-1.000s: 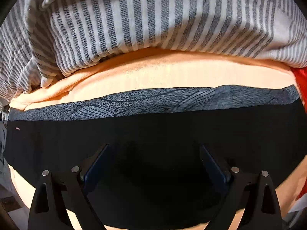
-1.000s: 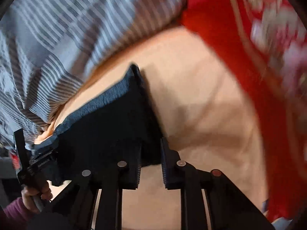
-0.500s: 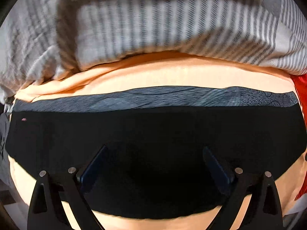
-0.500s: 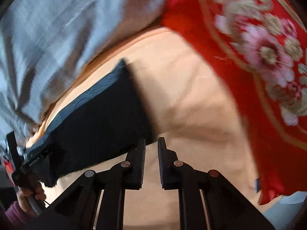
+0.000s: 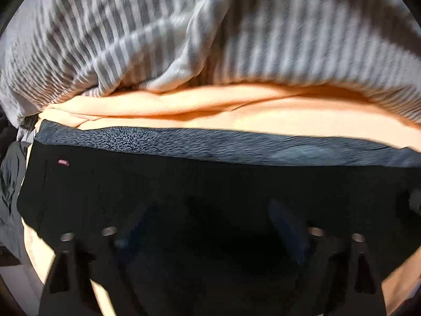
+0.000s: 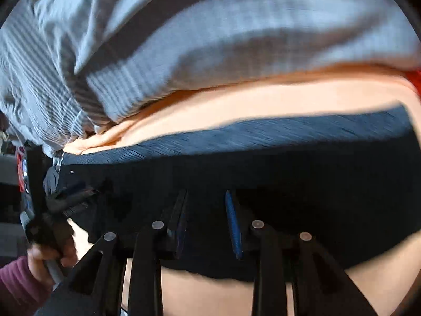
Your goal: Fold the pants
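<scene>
The black pants (image 5: 184,184) lie folded flat on an orange sheet (image 5: 263,115), with a grey patterned band (image 5: 210,144) along their far edge. My left gripper (image 5: 210,226) is open, its fingers spread over the black cloth, empty. In the right wrist view the pants (image 6: 315,184) fill the middle. My right gripper (image 6: 206,210) is open a moderate way above the near part of the pants, holding nothing. The left gripper (image 6: 71,197) shows at the pants' left end, held by a hand (image 6: 50,260).
A grey-and-white striped blanket (image 5: 236,39) is bunched along the far side of the bed, also in the right wrist view (image 6: 210,39). A red cloth (image 6: 415,79) peeks at the right edge. The bed's left edge drops to dark clutter (image 5: 10,179).
My right gripper has swung left from the pants' right end to over their middle and opened from nearly shut. My left gripper has shifted slightly left and stays open.
</scene>
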Available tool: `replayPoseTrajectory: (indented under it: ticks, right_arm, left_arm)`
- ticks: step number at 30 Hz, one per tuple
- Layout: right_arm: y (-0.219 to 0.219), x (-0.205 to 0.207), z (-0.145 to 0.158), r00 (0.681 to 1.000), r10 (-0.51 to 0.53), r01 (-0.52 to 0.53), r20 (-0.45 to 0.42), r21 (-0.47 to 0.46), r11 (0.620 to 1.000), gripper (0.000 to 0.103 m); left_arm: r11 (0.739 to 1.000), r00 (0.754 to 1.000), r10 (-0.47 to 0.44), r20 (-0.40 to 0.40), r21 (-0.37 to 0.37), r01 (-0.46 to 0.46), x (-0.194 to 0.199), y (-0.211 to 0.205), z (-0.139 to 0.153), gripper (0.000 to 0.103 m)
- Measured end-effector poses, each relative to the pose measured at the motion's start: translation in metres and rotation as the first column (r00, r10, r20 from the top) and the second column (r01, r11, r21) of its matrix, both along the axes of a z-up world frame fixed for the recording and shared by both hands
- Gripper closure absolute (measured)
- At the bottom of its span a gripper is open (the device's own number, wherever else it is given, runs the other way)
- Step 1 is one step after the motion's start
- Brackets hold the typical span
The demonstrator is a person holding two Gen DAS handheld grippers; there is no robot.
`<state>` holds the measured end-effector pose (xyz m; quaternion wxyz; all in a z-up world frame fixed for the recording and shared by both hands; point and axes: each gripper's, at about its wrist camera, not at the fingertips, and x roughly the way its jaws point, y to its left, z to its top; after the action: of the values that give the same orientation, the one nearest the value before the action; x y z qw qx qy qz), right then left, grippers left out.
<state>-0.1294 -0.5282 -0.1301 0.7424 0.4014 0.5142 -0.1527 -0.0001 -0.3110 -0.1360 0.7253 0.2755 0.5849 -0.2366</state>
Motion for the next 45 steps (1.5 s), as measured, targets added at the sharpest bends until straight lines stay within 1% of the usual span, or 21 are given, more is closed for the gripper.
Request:
replayPoseTrajectory:
  ticks: [2, 3, 4, 6, 8, 11, 14, 17, 20, 22, 23, 24, 26, 28, 30, 32, 35, 36, 38, 43, 45]
  right_arm:
    - [0.012, 0.029, -0.014, 0.999, 0.037, -0.038, -0.03, -0.029, 0.999, 0.072]
    - [0.017, 0.039, -0.021, 0.997, 0.052, -0.056, -0.056, -0.064, 0.996, 0.072]
    - [0.019, 0.044, -0.019, 0.997, 0.052, -0.058, -0.051, -0.126, 0.99, 0.072]
    - [0.017, 0.053, -0.021, 0.995, 0.048, -0.061, -0.086, -0.169, 0.984, 0.072]
    - [0.012, 0.06, -0.022, 0.996, 0.013, -0.028, -0.091, -0.162, 0.986, 0.073]
    - [0.011, 0.062, -0.012, 0.994, -0.017, -0.002, -0.111, -0.164, 0.986, 0.073]
    - [0.022, 0.053, 0.006, 0.994, -0.024, 0.009, -0.104, -0.145, 0.989, 0.072]
    - [0.041, 0.04, 0.017, 0.993, -0.011, -0.008, -0.114, -0.166, 0.986, 0.072]
    - [0.062, 0.017, 0.008, 0.985, -0.012, -0.017, -0.175, -0.164, 0.986, 0.066]
    - [0.076, -0.002, 0.005, 0.985, -0.039, 0.015, -0.17, -0.141, 0.99, 0.066]
    - [0.082, -0.009, 0.012, 0.986, -0.041, 0.018, -0.162, -0.138, 0.99, 0.065]
    - [0.087, -0.015, 0.018, 0.988, -0.038, 0.022, -0.151, -0.109, 0.994, 0.065]
    - [0.099, -0.029, 0.034, 0.996, -0.063, 0.064, -0.061, 0.009, 0.998, 0.065]
    - [0.115, -0.026, 0.037, 0.998, -0.056, 0.056, -0.011, 0.109, 0.992, 0.059]
    - [0.142, -0.018, 0.032, 0.998, -0.048, 0.033, 0.051, 0.251, 0.967, 0.056]
    - [0.173, -0.002, 0.019, 0.997, -0.032, 0.005, 0.077, 0.325, 0.946, 0.056]
    - [0.207, 0.016, -0.004, 0.995, -0.031, -0.01, 0.096, 0.399, 0.917, 0.056]
    - [0.216, 0.023, -0.012, 0.994, -0.049, 0.002, 0.1, 0.424, 0.905, 0.056]
    - [0.225, 0.03, -0.022, 0.991, -0.075, 0.019, 0.107, 0.452, 0.892, 0.056]
    - [0.238, 0.066, -0.05, 0.983, -0.134, 0.052, 0.123, 0.514, 0.856, 0.055]
    - [0.236, 0.069, -0.06, 0.981, -0.168, 0.088, 0.098, 0.545, 0.834, 0.061]
  left_arm:
    - [1.0, 1.0, 0.022, -0.022, -0.009, -0.023, 0.014, 0.01, -0.014, 0.022]
    - [0.998, 0.998, 0.047, -0.049, -0.045, -0.049, 0.026, 0.014, -0.019, 0.022]
    - [0.996, 0.996, 0.061, -0.067, -0.067, -0.066, 0.031, 0.017, -0.02, 0.022]
    - [0.993, 0.996, 0.066, -0.067, -0.097, -0.073, 0.04, 0.018, -0.018, 0.022]
    - [0.993, 0.997, 0.054, -0.047, -0.099, -0.058, 0.049, 0.014, -0.016, 0.022]
    - [0.989, 0.995, 0.078, -0.067, -0.118, -0.085, 0.067, 0.012, -0.008, 0.022]
    - [0.983, 0.994, 0.102, -0.027, -0.148, -0.105, 0.084, 0.03, 0.016, 0.022]
    - [0.989, 0.994, 0.106, 0.042, -0.113, -0.101, 0.097, 0.059, 0.025, 0.022]
    - [0.992, 0.989, 0.127, 0.069, -0.005, -0.127, 0.119, 0.092, 0.006, 0.021]
    - [0.996, 0.994, 0.086, 0.074, -0.045, -0.082, 0.118, 0.104, 0.01, 0.02]
    - [0.998, 0.994, 0.06, 0.088, -0.012, -0.059, 0.113, 0.102, 0.01, 0.02]
    - [0.999, 0.995, 0.033, 0.095, 0.019, -0.035, 0.106, 0.108, 0.016, 0.02]
    - [1.0, 0.998, 0.015, 0.054, -0.023, -0.014, 0.09, 0.113, 0.036, 0.02]
    - [0.998, 1.0, -0.005, 0.028, -0.063, 0.007, 0.072, 0.121, 0.054, 0.02]
    - [0.999, 0.998, -0.023, 0.052, -0.041, 0.026, 0.066, 0.134, 0.061, 0.02]
    - [1.0, 0.997, -0.023, 0.069, 0.0, 0.023, 0.066, 0.149, 0.058, 0.02]
    - [0.999, 0.998, 0.012, 0.055, 0.039, -0.014, 0.077, 0.173, 0.034, 0.018]
    - [1.0, 0.998, 0.021, 0.051, 0.013, -0.022, 0.077, 0.179, 0.028, 0.011]
    - [1.0, 0.998, 0.022, 0.062, -0.007, -0.021, 0.078, 0.186, 0.023, 0.007]
    - [1.0, 0.998, 0.011, 0.059, -0.028, -0.009, 0.064, 0.196, 0.012, 0.007]
    - [0.999, 0.998, 0.012, 0.059, -0.035, -0.01, 0.057, 0.209, 0.013, 0.007]
